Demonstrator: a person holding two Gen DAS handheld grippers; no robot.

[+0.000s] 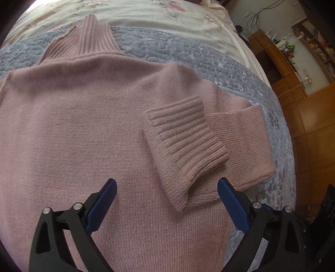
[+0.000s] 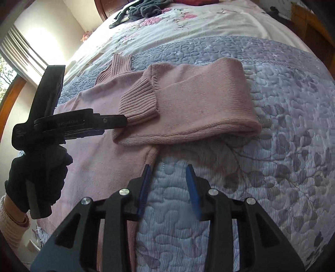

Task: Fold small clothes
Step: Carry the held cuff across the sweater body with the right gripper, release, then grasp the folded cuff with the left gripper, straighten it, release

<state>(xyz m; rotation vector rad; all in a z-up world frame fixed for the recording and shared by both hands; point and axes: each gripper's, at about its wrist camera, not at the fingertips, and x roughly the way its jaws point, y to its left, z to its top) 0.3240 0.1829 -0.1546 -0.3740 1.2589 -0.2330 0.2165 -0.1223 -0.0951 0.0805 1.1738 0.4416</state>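
sweater on bed | right sleeve folded in; left side, halving remain | left tongs wide, empty | right tongs parted, empty

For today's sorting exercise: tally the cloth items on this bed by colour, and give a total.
Pink: 1, the sweater
Lavender: 1, the quilt
Cream floral: 1, the bedspread
Dark grey: 1, the bundle
Dark red: 1, the cloth
Total: 5
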